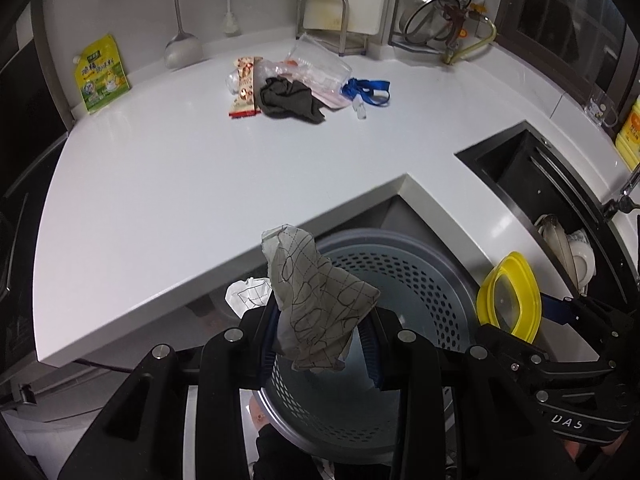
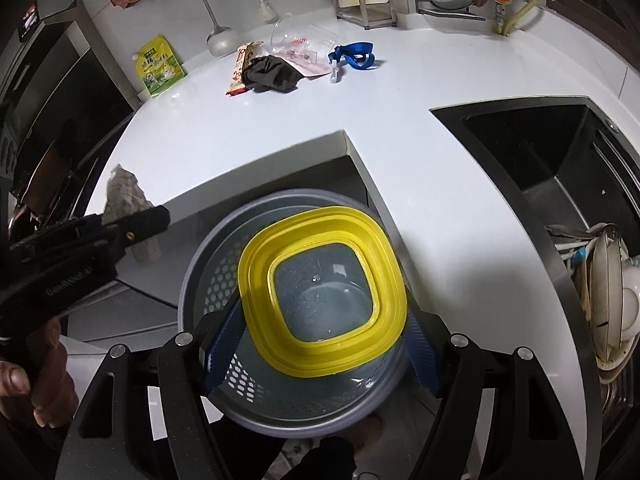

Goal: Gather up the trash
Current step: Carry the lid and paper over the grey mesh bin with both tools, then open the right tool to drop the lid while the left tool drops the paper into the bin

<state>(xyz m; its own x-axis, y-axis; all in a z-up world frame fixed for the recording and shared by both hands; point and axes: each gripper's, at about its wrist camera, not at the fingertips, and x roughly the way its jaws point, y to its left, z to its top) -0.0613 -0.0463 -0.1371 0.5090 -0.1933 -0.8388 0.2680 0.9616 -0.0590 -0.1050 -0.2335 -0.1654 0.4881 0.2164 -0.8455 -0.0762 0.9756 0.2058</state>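
My left gripper [image 1: 320, 344] is shut on a crumpled patterned paper wrapper [image 1: 316, 300] and holds it above the grey perforated trash basket [image 1: 424, 280], which stands on the floor below the counter's inner corner. My right gripper [image 2: 324, 340] is shut on a yellow-rimmed clear lid [image 2: 324, 292], held flat over the same basket [image 2: 208, 288]. The lid also shows in the left wrist view [image 1: 510, 300], and the left gripper with its wrapper [image 2: 124, 196] in the right wrist view. More trash lies far back on the counter: a snack wrapper [image 1: 244, 88], a dark crumpled cloth [image 1: 290, 100], a clear plastic container [image 1: 320, 60] and a blue lanyard [image 1: 370, 88].
A white L-shaped counter [image 1: 180, 168] wraps around the basket. A black sink [image 2: 560, 152] with dishes [image 2: 608, 292] is on the right. A yellow-green pouch [image 1: 100, 74], a ladle [image 1: 182, 48] and a metal rack [image 1: 332, 20] stand along the back wall.
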